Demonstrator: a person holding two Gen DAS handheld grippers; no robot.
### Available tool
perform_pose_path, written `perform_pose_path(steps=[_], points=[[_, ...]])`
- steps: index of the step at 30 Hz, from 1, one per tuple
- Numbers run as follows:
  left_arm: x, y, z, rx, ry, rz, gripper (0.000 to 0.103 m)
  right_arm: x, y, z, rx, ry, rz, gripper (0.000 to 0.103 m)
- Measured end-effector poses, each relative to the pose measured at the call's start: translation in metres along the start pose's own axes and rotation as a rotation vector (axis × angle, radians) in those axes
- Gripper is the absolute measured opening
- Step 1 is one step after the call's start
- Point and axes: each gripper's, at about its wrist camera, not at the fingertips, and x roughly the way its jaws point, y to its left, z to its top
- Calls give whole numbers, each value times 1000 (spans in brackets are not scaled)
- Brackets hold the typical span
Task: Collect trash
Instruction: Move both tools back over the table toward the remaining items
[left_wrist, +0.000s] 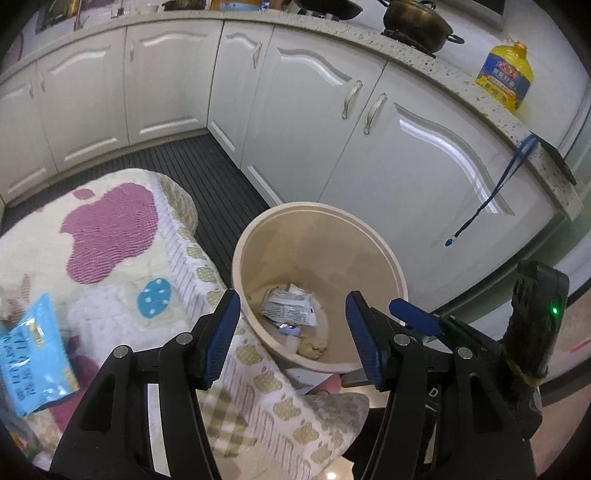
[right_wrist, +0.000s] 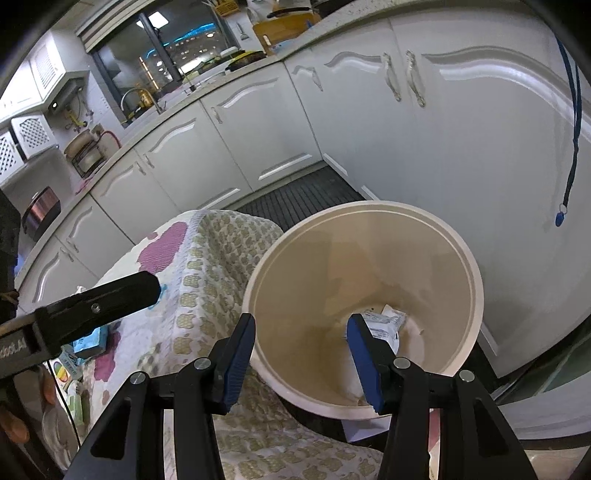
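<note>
Both over the bin (left_wrist: 320, 288) at lower middle of the frame: left tool (left_wrist: 291, 339) and right tool (right_wrist: 301, 356) released, nothing between the blue pads. White wrapper (left_wrist: 290, 308) already down inside the bin. Drop step looks done. Next: reaching for the blue packet (left_wrist: 31, 350) at lower left on the cloth-covered worktop (left_wrist: 122, 266), then closing on it.

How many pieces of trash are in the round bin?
3 that I can see at the bottom of the bin: a crumpled white wrapper, a small shiny scrap in front of it, and a tan lump nearest the camera. More may hide underneath.
</note>
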Motion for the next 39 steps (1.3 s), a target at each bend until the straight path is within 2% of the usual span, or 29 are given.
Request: perform_pose_path(steps=[11, 23, 30, 39], points=[[-55, 5, -13, 5, -70, 18, 58, -17, 29, -5, -55, -12, 26, 50], [-110, 22, -41, -10, -134, 74, 58, -32, 82, -9, -146, -30, 82, 54], [-134, 41, -61, -43, -163, 104, 58, -38, 111, -15, -207, -35, 108, 60], [-156, 77, -89, -125, -166, 113, 58, -42, 143, -29, -281, -28, 126, 60]])
